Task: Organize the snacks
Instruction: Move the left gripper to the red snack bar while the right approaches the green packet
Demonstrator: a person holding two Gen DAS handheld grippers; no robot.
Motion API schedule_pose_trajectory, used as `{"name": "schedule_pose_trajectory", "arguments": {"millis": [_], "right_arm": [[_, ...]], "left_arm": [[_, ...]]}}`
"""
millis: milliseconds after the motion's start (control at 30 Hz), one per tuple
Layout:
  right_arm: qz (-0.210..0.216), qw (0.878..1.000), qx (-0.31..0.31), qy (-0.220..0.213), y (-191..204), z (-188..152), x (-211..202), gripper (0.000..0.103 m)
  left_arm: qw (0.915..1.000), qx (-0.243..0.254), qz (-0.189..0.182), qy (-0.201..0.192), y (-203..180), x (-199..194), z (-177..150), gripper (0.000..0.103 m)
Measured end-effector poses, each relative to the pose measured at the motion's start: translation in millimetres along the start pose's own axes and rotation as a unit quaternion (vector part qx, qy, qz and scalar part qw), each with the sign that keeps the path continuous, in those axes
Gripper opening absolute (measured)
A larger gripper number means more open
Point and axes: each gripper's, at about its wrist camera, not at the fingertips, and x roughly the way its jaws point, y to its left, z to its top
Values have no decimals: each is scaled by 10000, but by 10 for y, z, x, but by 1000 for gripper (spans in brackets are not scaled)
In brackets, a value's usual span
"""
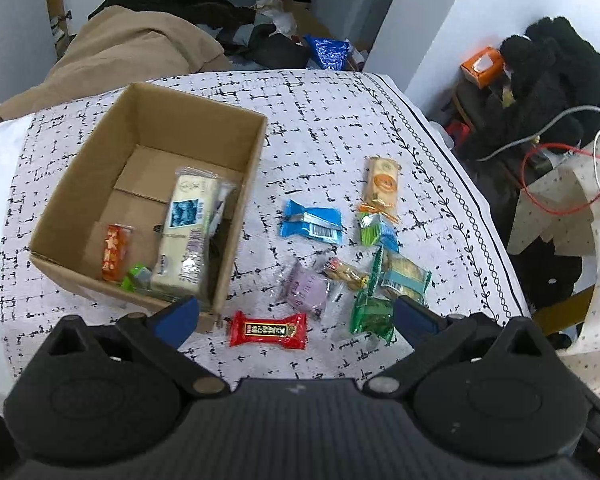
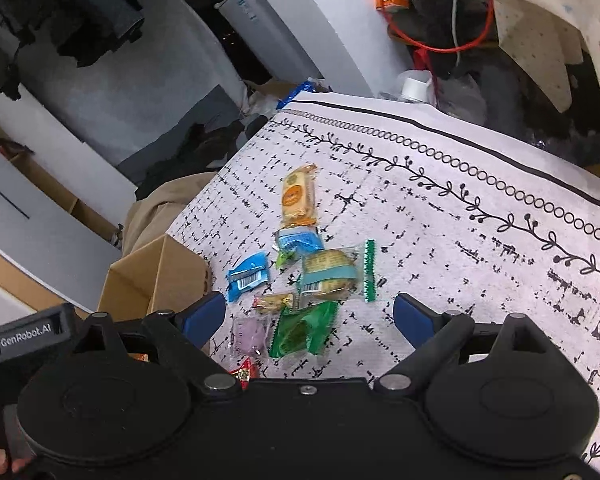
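Covering table: patterned cloth (image 1: 340, 128) (black-flecked) | beyond: tan fabric (image 1: 131, 48)

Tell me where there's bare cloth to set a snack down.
Free: the tablecloth beyond the cardboard box, and the stretch between the snack cluster and the vine border. Crowded: around the purple packet and green packet.

Bench (image 1: 340, 128) draped in a white cloth with black dashes and a vine border. Directly on it: an open cardboard box (image 1: 235, 216) at left, then loose packets beside it — red (image 1: 267, 330), purple (image 1: 306, 290), two blue (image 1: 312, 222), green (image 1: 374, 314), teal-banded (image 1: 404, 278), orange biscuit pack (image 1: 382, 186) farthest.
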Motion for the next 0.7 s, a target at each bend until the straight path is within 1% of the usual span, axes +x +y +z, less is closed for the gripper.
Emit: {"name": "schedule_pose_trajectory", "arguments": {"millis": [200, 233, 300, 367, 433, 500, 567, 633, 700], "right_arm": [[-35, 9997, 233, 101, -162, 6, 94, 81], [-24, 9996, 269, 124, -183, 8, 114, 79], [-36, 9994, 304, 161, -214, 10, 152, 78], [-39, 9994, 310, 179, -224, 9, 173, 77], [-29, 9992, 328, 209, -239, 10, 193, 75], [-28, 9991, 353, 246, -254, 9, 216, 74], [-22, 9990, 369, 270, -268, 7, 231, 74], [-9, 9988, 395, 288, -286, 6, 246, 74], [-1, 9987, 408, 308, -297, 7, 258, 74]], "left_arm": [[9999, -61, -70, 79, -85, 143, -64, 100], [9999, -47, -69, 66, -97, 168, -80, 98], [9999, -43, -71, 83, -113, 222, -103, 93], [9999, -77, -61, 125, -117, 280, -132, 84], [9998, -117, -34, 131, -120, 333, -163, 79], [9998, -125, 38, 115, -132, 385, -209, 75], [9998, -145, 81, 134, -147, 460, -269, 68], [9995, -222, 135, 161, -138, 521, -325, 63], [9994, -216, 246, 111, -141, 583, -385, 61]]}}
